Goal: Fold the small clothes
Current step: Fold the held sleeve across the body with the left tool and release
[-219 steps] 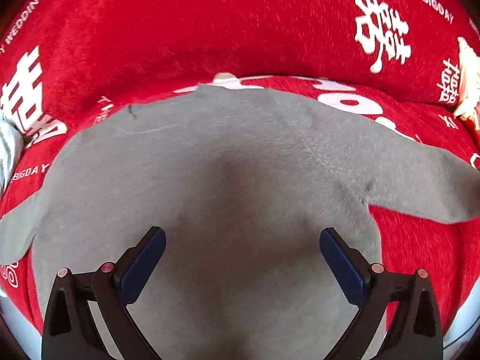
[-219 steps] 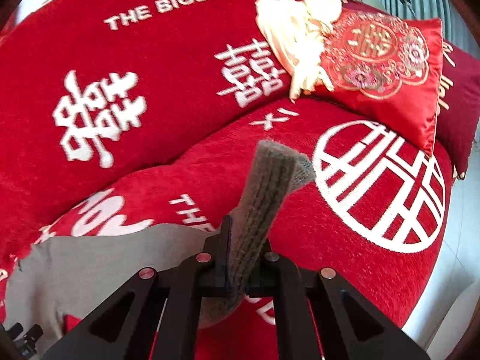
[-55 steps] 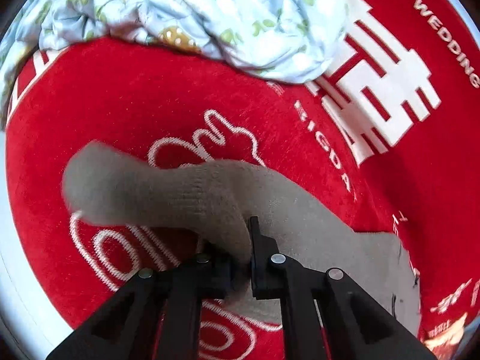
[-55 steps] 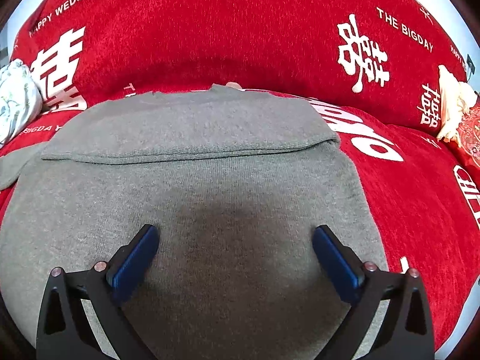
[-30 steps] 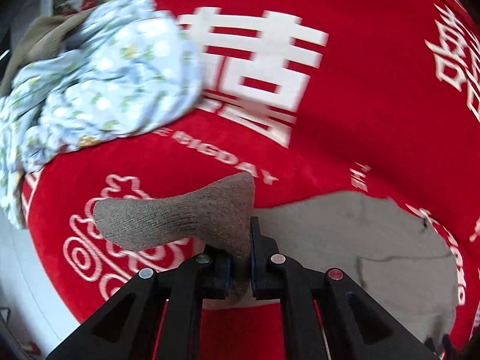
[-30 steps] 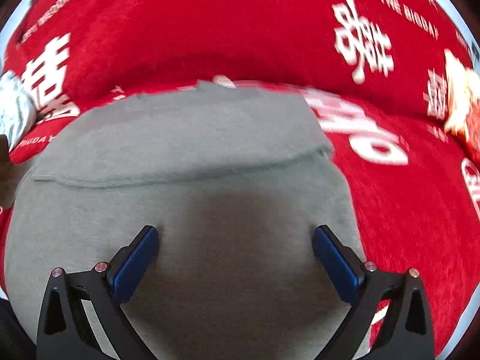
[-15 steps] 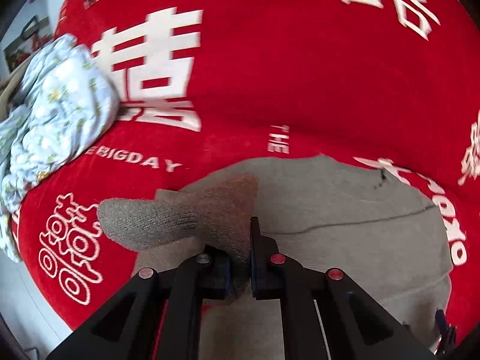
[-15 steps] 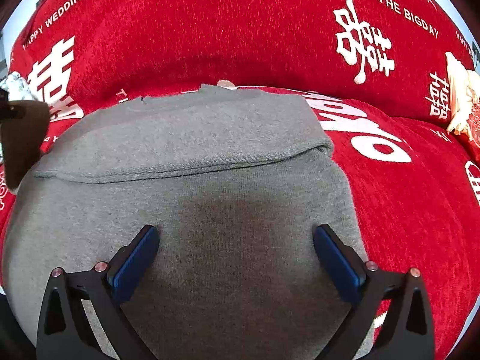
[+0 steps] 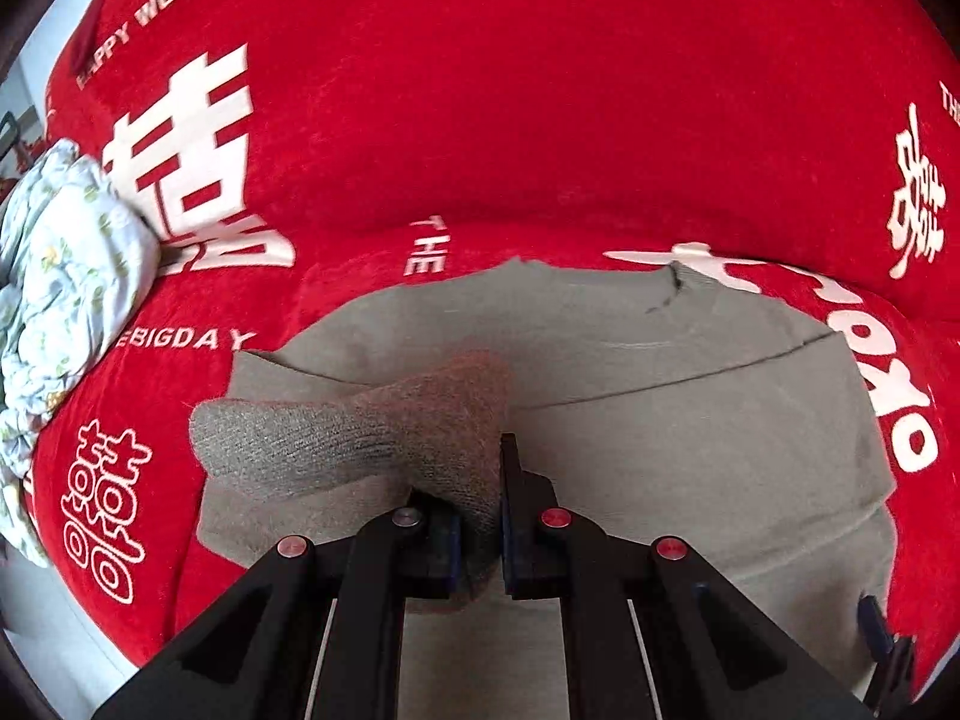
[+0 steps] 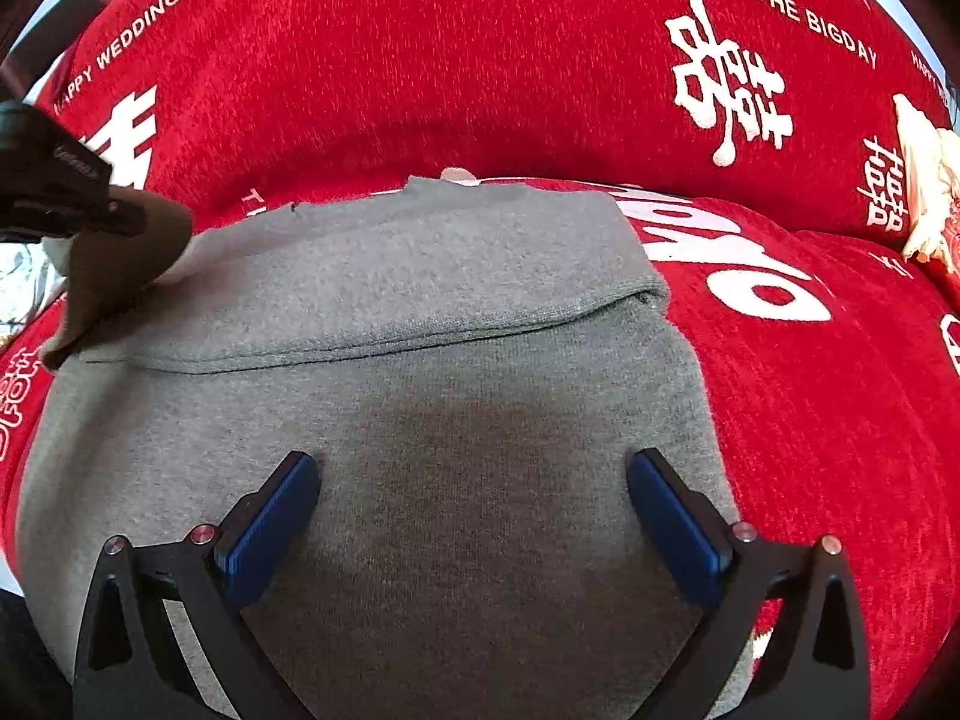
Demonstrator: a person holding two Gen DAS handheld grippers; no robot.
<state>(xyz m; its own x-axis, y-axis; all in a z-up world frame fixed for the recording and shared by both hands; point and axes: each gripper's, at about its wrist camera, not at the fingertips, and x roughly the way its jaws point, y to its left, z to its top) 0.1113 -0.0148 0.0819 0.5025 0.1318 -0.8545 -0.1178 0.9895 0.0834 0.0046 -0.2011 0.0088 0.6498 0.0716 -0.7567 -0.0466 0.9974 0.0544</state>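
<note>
- Grey sweater [image 10: 420,432] lies flat on the red sofa cover [image 10: 810,420], filling the centre of the right wrist view; its collar end points toward 12 o'clock, at the sofa backrest.
- One fold already lies across the upper body: a doubled layer with a ribbed edge running from 9 o'clock to 3 o'clock.
- Left gripper [image 9: 480,516]: jaws closed down to the thickness of the cloth, pinching the sweater's left sleeve [image 9: 336,444]. The sleeve is lifted; its cuff end trails toward 9 o'clock, above the sweater body.
- In the right wrist view the same sleeve hangs at 10 o'clock under the dark left gripper body, over the sweater's left shoulder edge.
- Right gripper [image 10: 474,516]: jaws spread wide, blue pads [image 10: 273,519] apart at 7 and 5 o'clock, nothing between them but the sweater below. Whether the fingers touch the knit cannot be told.
- Pale floral-print bundle of cloth [image 9: 60,312] sits at 9 o'clock in the left wrist view, against the backrest, apart from the sweater.
- Cream tasselled item [image 10: 924,180] at 2 o'clock in the right wrist view, on the sofa.
</note>
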